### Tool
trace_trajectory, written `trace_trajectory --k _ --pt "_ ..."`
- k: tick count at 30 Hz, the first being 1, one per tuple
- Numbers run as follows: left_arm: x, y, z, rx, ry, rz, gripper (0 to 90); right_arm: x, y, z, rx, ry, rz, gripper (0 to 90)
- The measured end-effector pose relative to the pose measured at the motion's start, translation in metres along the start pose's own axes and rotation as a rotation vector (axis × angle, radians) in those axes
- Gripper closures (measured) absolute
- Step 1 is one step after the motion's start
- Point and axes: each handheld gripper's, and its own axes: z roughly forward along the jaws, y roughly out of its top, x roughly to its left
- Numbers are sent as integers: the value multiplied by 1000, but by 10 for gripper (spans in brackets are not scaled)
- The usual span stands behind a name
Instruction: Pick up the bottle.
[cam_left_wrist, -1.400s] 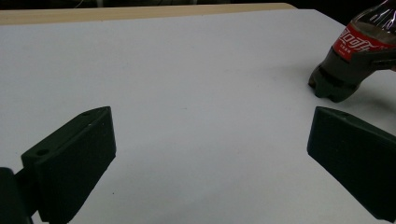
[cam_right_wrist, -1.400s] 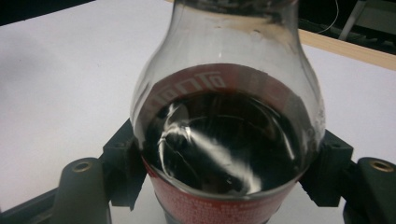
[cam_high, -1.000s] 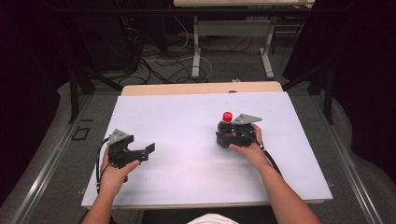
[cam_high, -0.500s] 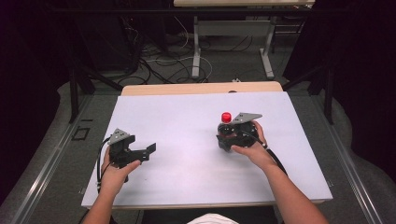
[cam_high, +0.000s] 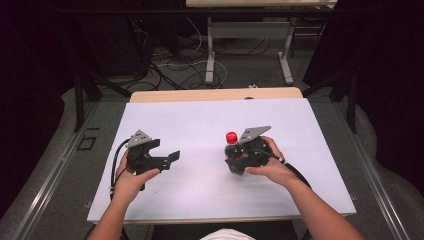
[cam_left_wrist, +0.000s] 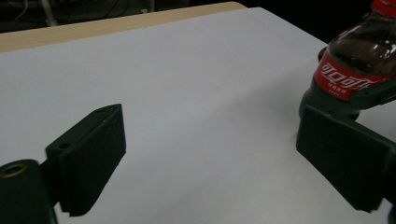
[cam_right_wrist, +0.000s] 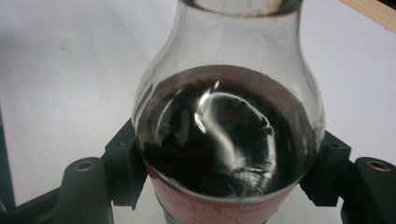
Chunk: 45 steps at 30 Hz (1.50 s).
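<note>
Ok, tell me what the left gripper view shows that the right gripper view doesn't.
Left gripper view alone: the bottle's red label and red cap, plus the left tongs, jaws apart with nothing between them. Right gripper view alone: the right tongs clamped on the bottle, and the clear neck above the dark drink. Both: the cola bottle and the white table.

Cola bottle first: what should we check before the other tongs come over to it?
1. Right tongs shut on the cola bottle: ok, pads press both its sides.
2. Red cap on the bottle: ok.
3. Bottle upright: ok, cap points up in the high view.
4. Left tongs free: ok, nothing between the jaws, which have just been closing a little.
5. Table bare between the tongs: ok.
6. Cap tight: cannot tell.
</note>
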Motion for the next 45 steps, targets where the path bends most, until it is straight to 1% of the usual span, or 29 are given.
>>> trace_trajectory --k 1,3,4,5,7,8,9,10,11,12,14,16,17,19,21,23,24,25,27,29,31,32,34,35,38,39,40,41,45 --pt "-3 4 0 3 -13 14 122 2 1 0 2 3 -5 297" --pt "-10 12 2 0 -43 30 145 5 3 0 11 31 -24 297" --pt "-13 16 3 -5 -54 42 156 7 2 0 5 30 -11 297" --pt "-17 20 5 0 -65 57 162 9 3 1 13 43 -11 297" --pt "-25 28 7 13 -84 88 169 13 3 2 8 49 -19 297" --pt "-29 32 9 19 -105 96 180 14 4 2 20 60 -25 297" --pt "-33 36 10 20 -117 108 202 15 4 3 11 64 -27 297" --pt "-38 39 11 22 -131 120 216 16 4 3 21 75 -34 297" --pt "-42 43 13 19 -140 121 219 17 4 3 11 72 -30 297" --pt "-46 46 15 19 -159 129 227 17 5 3 14 79 -45 297" --pt "-54 52 18 27 -179 145 237 19 5 1 23 83 -39 297" --pt "-60 58 21 42 -217 149 251 20 5 0 10 93 -35 298" --pt "-63 60 23 44 -237 137 261 21 5 -1 17 96 -35 298" --pt "-67 65 27 65 -264 149 268 23 5 -1 10 101 -39 299" --pt "-73 67 30 67 -272 149 275 24 5 -2 21 123 -48 300" --pt "-78 70 32 85 -290 177 286 25 6 -2 20 128 -52 301" --pt "-79 71 32 96 -298 181 293 25 6 -3 25 133 -65 301" --pt "-82 72 33 97 -302 174 303 26 5 -4 37 137 -60 301" --pt "-83 75 34 109 -322 186 316 28 5 -3 39 135 -60 303" --pt "-86 76 36 99 -326 179 330 29 4 -3 45 144 -64 303" --pt "-87 79 36 129 -362 176 340 30 4 -2 44 158 -63 304" --pt "-88 79 38 120 -365 182 346 30 4 -2 39 165 -68 304" --pt "-89 80 40 136 -370 184 366 31 4 -2 49 168 -60 304" --pt "-89 82 41 148 -381 195 370 31 4 -2 48 174 -63 304" --pt "-90 82 44 157 -384 186 406 31 4 0 34 170 -74 304" --pt "-90 83 45 164 -396 188 415 31 4 0 29 170 -77 303" --pt "-91 83 46 153 -398 188 423 31 4 0 27 175 -83 303" --pt "-90 84 47 169 -410 189 438 32 4 0 27 177 -80 303" --pt "-87 85 51 170 -452 181 484 33 4 0 19 198 -80 303"
